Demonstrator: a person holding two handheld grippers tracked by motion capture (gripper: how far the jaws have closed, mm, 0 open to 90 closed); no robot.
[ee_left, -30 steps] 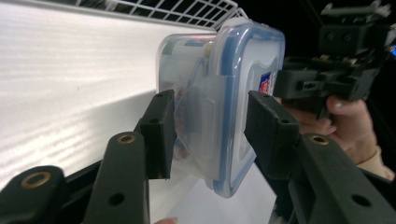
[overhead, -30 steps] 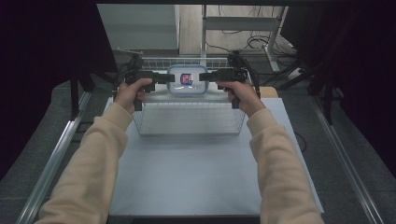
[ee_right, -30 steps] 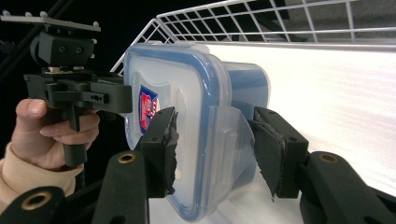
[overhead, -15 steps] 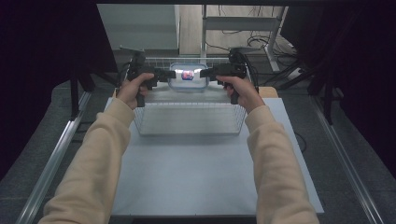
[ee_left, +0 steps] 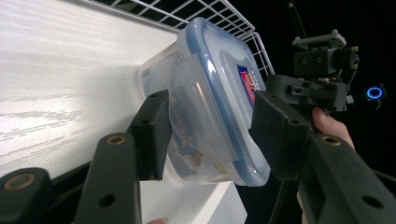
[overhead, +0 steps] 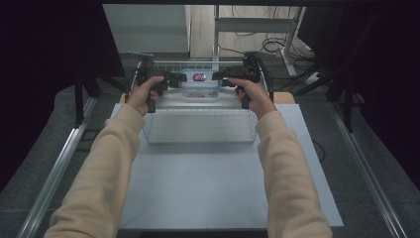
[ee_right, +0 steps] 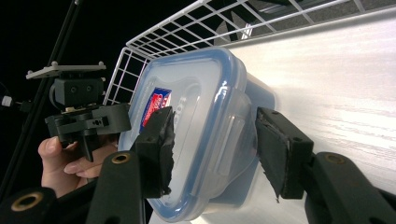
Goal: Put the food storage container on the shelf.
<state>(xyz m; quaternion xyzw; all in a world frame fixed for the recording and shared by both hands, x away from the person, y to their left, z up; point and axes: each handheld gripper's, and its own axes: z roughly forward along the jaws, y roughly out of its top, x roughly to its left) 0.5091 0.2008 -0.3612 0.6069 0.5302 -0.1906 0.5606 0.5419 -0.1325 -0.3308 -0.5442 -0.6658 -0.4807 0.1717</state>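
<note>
The box [overhead: 198, 84], set at the basket's [overhead: 200, 134] far edge, could tip if dragged, since both grippers [ee_left: 210, 130] [ee_right: 212, 149], jaws just opening, straddle it loosely.

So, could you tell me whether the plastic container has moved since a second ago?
Yes. In the high view the container now sits nearer the far rim of the wire basket, between both grippers.

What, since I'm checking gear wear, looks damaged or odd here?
The pads on the right tongs, which have just been opening around the lidded container, look ragged and torn at the edges. Nothing else stands out.
</note>
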